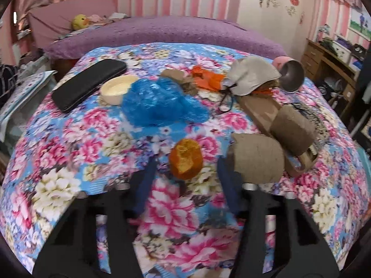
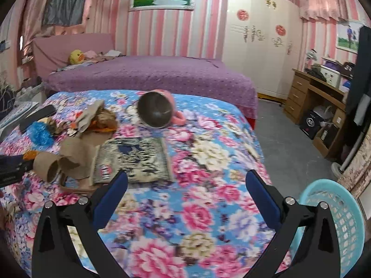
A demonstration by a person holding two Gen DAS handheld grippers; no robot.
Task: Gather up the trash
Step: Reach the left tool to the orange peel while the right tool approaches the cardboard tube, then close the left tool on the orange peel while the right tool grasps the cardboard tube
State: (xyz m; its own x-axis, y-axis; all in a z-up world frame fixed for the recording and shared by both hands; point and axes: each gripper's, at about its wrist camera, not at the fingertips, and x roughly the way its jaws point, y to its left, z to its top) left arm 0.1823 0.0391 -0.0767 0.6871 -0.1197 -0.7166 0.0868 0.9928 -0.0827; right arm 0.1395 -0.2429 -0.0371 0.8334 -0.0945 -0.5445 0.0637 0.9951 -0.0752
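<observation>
Flowery cloth (image 1: 69, 139) covers the table in a pink striped bedroom. An orange peel (image 1: 185, 158) lies low in the middle of the left view, between the spread blue fingers of the left gripper (image 1: 186, 173), not touching them. Just right of it lies a brown paper roll (image 1: 255, 159). Above it sits a crumpled blue bag (image 1: 160, 103). The right gripper (image 2: 186, 183) is spread wide over bare cloth. A blue basket (image 2: 336, 220) stands at the lower right.

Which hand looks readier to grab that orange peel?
Probably the left: the left gripper is open with the orange peel between its fingers. The right gripper hangs open over bare floral cloth.
</observation>
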